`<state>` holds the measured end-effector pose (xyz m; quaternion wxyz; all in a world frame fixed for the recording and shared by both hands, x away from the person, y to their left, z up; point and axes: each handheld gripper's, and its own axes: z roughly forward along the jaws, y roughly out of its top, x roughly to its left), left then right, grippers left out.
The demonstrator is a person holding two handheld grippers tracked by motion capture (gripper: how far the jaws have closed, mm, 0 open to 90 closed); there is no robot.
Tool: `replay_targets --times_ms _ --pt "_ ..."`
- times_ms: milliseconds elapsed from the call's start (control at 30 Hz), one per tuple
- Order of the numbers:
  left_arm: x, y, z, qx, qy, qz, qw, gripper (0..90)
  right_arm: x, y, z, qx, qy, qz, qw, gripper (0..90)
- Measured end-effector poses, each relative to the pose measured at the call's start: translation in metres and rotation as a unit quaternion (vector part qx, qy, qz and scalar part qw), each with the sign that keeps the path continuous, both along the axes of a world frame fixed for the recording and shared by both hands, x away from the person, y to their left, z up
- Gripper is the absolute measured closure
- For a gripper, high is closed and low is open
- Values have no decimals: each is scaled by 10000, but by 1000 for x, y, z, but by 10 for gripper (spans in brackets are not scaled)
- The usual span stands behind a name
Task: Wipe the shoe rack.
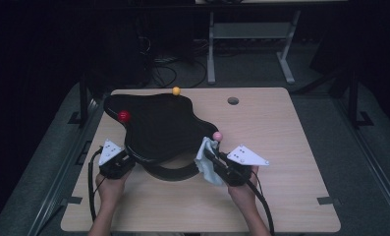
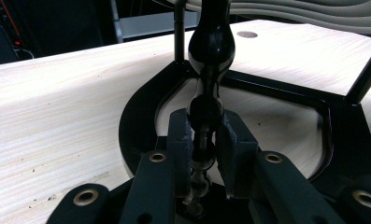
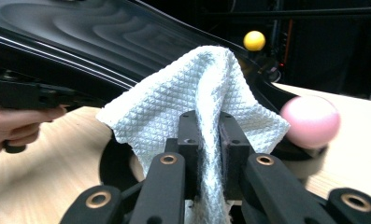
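A black wavy-topped board (image 1: 158, 125) stands on a black ring base (image 1: 170, 173) on the table. Around its edge sit a red ball (image 1: 124, 116), a yellow ball (image 1: 176, 90) and a pink ball (image 1: 217, 136). My left gripper (image 1: 126, 158) is at the board's near-left edge, and in the left gripper view it (image 2: 205, 144) is shut on a glossy black turned post (image 2: 210, 46) of the stand. My right gripper (image 3: 210, 135) is shut on a white waffle cloth (image 3: 192, 93), held against the board's near-right edge beside the pink ball (image 3: 310, 121). The cloth (image 1: 207, 164) hangs down there.
The light wooden table (image 1: 281, 147) has a round cable hole (image 1: 233, 101) at the back. Dark floor, cables and a grey desk frame (image 1: 251, 34) lie beyond it. In the right gripper view the person's other hand (image 3: 15, 128) shows at the left, under the board (image 3: 80, 32).
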<state>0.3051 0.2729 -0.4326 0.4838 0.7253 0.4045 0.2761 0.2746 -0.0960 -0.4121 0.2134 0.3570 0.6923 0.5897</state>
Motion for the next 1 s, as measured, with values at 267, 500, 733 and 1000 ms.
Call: replay_targets --times_ms 267,500,733,1000 --pt "0 0 0 2 4 16 10000 760 1 -1 -2 -70 -22 13 10000 814" --pt "1 0 0 -3 -1 1 10000 761 19 -24 -12 -80 172 -436 9989 814" --pt "2 1 0 1 2 32 10000 760 10 -13 -11 -84 114 -217 9997 814" --pt "2 0 0 19 7 7 10000 761 25 -29 -22 -8 324 -516 9981 810"
